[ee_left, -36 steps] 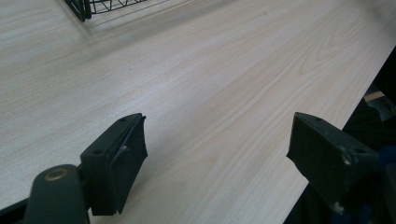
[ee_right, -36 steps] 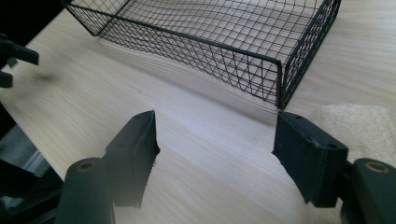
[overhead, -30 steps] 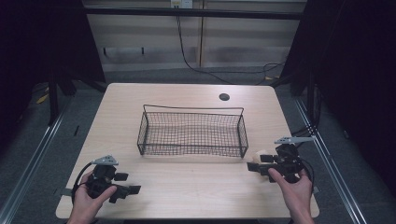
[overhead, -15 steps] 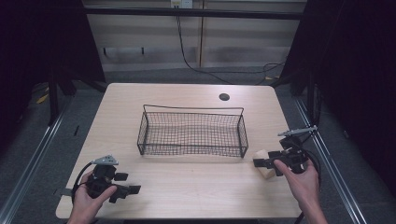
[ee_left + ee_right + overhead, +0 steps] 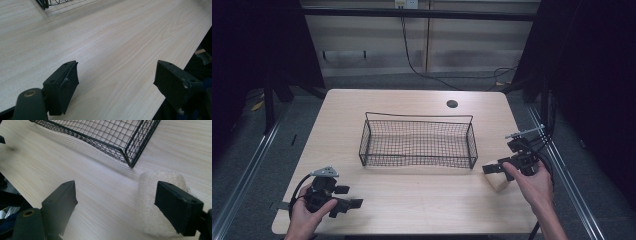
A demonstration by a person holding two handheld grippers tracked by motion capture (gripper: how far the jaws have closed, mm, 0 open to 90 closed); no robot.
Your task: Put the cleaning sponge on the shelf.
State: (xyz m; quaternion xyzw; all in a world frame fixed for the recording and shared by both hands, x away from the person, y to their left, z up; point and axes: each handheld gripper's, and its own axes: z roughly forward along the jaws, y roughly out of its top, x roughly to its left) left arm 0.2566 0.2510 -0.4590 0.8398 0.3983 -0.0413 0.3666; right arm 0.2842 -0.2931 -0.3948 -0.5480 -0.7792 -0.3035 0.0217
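A pale, rough sponge-like block [image 5: 498, 184] lies on the table near the wire basket's front right corner. My right gripper [image 5: 494, 172] hovers just over it. In the right gripper view the block [image 5: 152, 202] sits mostly behind the right-hand jaw, with its edge reaching into the gap. The right gripper [image 5: 115, 195] is open; its jaws have just been closing a little, and neither pad presses on the block. My left gripper [image 5: 349, 196] rests at the table's front left, open, with bare wood between the jaws of the left gripper [image 5: 116, 72].
A black wire basket [image 5: 418, 120] stands mid-table, its near corner [image 5: 130, 152] close to the block. A dark round hole [image 5: 452, 104] lies in the tabletop behind it. The table's right edge [image 5: 532, 165] runs close by my right hand.
My right hand has shifted slightly right and away from the front edge, and its jaws stand wider than a second ago. The left hand has not moved.
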